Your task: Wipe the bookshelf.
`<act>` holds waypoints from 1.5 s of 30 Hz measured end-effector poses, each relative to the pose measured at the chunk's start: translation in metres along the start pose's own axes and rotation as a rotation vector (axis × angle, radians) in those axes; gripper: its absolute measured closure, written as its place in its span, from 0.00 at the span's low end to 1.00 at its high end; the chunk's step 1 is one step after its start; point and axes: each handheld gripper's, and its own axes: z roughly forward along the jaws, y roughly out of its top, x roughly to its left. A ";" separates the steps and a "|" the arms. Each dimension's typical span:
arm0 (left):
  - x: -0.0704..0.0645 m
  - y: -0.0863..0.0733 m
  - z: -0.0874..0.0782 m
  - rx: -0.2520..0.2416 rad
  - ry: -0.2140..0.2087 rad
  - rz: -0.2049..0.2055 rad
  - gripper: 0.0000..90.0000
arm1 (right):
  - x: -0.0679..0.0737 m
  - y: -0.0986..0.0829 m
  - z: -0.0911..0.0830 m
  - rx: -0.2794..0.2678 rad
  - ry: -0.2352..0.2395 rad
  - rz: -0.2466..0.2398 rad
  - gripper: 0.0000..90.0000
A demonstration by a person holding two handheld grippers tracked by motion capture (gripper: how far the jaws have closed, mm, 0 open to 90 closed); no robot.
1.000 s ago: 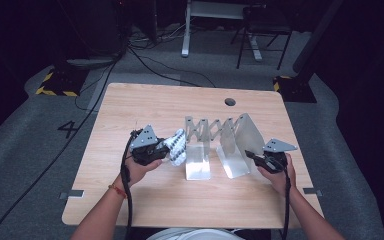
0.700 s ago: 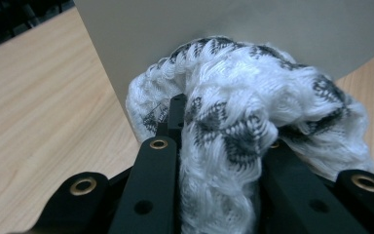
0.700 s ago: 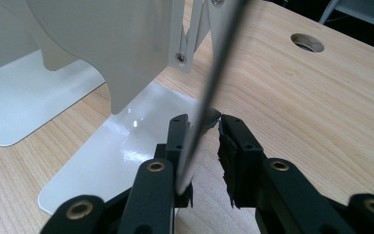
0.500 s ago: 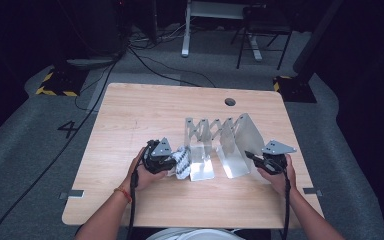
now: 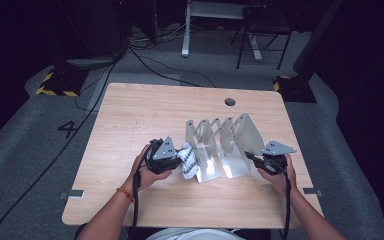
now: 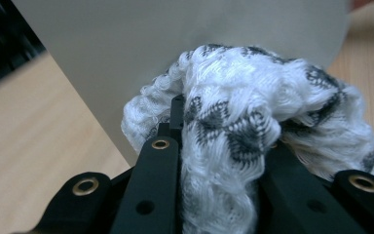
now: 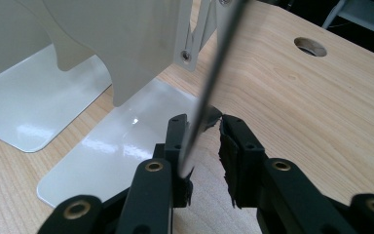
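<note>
A crumpled white knit cloth (image 6: 253,122) with grey-black diamond marks is bunched up against the left end panel of the rack (image 5: 215,150). The rack, pale metal with upright panels joined by a scissor linkage and flat feet, stands on the table (image 5: 145,115).

One mark could be read: a dark "4" (image 5: 68,129) stood on the grey floor (image 5: 30,150), just left of the surface (image 5: 145,110) in the high view. Yellow-and-black hazard stripes (image 5: 55,91) marked a base on the floor beyond it, and another such striped patch (image 5: 277,86) lay at the far right corner. Nothing on the surface bore any writing.
</note>
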 end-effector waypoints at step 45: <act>-0.009 -0.010 0.020 0.051 -0.111 0.002 0.88 | 0.003 -0.003 0.000 -0.003 0.021 0.026 0.85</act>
